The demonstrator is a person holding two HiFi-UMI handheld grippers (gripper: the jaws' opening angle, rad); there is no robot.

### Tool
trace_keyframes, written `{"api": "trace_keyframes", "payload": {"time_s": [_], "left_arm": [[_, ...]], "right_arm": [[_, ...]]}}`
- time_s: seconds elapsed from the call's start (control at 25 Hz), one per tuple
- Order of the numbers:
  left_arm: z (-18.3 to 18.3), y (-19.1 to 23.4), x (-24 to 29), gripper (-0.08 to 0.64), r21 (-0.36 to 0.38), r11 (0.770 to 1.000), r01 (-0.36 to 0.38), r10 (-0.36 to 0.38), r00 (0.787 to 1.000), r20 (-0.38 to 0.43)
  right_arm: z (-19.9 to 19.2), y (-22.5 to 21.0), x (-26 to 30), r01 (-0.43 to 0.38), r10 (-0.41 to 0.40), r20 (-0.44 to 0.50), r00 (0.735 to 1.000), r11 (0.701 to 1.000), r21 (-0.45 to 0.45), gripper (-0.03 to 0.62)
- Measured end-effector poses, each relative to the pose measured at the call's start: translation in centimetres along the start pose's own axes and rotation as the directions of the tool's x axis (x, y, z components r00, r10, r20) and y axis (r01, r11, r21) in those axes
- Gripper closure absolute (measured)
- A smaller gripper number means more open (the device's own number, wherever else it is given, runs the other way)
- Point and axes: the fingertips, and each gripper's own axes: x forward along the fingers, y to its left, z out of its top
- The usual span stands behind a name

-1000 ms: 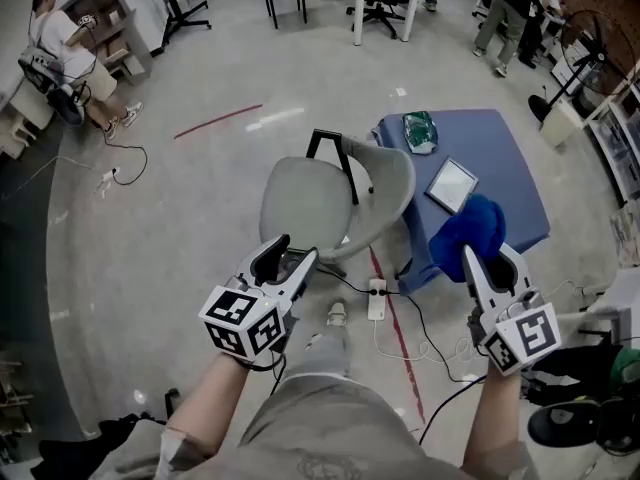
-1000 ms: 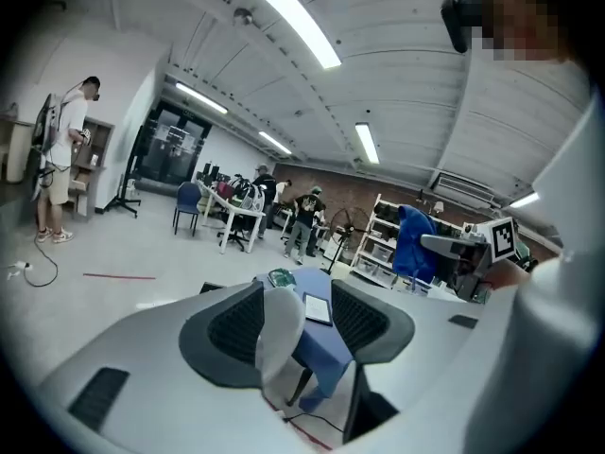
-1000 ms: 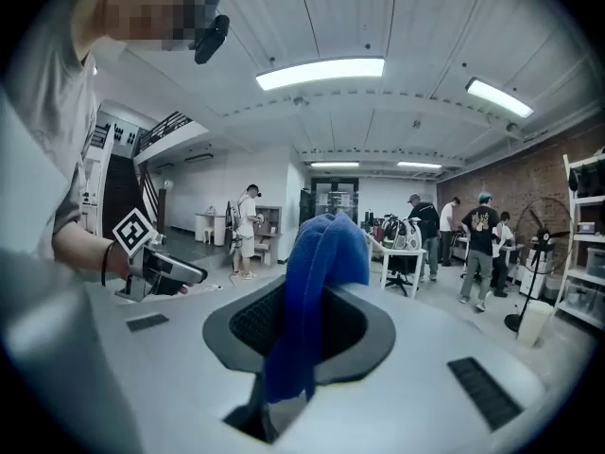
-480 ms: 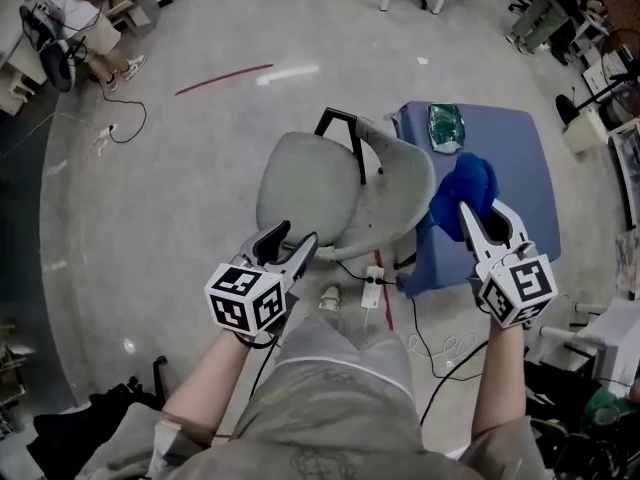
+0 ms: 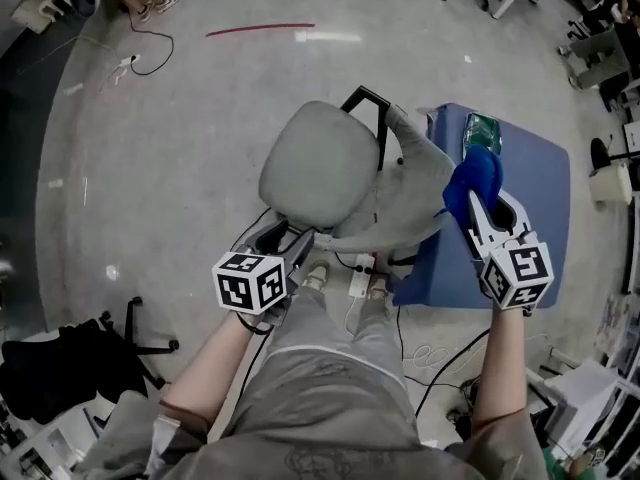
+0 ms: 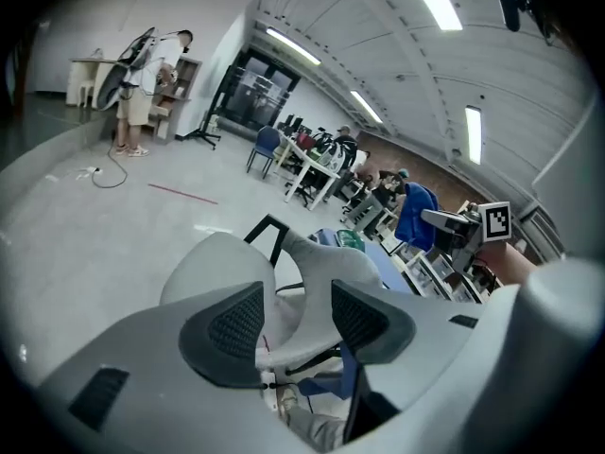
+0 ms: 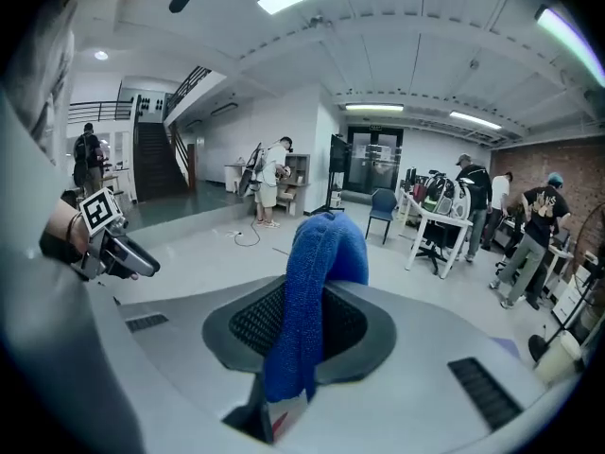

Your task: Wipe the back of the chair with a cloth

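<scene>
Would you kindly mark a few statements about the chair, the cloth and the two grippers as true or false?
1. The right gripper is shut on a blue cloth. True.
2. The left gripper is clamped on something. False: its jaws stand apart with nothing between them.
3. The chair is grey. True.
4. The blue cloth lies flat on the chair's seat. False: it sits in the right gripper, beside the backrest.
</scene>
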Motion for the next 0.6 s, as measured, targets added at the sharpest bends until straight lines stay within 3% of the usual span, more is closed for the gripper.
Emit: {"api": "trace_keyframes", "payload": {"time_s": [0.16,0.32,0.44,0.6], "left_arm": [[-2.0,0.8,1.6,0.330,-0.103,0.991,-0.085,0.085,0.996,-0.003],[-4.4,1.5,2.8,0.330,-0.197,0.964,-0.179,0.180,0.984,-0.012],[-6.3,2.5,4.0,0.329,-0.259,0.936,-0.237,0.239,0.971,-0.027],[-9.5,4.6,5.8,0.311,-0.360,0.882,-0.304,0.300,0.951,-0.070]], "right_arm": [[-1.3,-1.9,2.5,-0.060,0.059,-0.024,0.998,0.998,-0.026,0.502],[-2.8,-3.1,5.4,-0.156,0.151,-0.069,0.986,0.985,-0.078,0.502],[-4.1,-4.4,6.9,-0.197,0.186,-0.100,0.978,0.973,-0.119,0.502],[-4.9,-5.7,9.0,-0.241,0.219,-0.132,0.967,0.952,-0.189,0.502]]}}
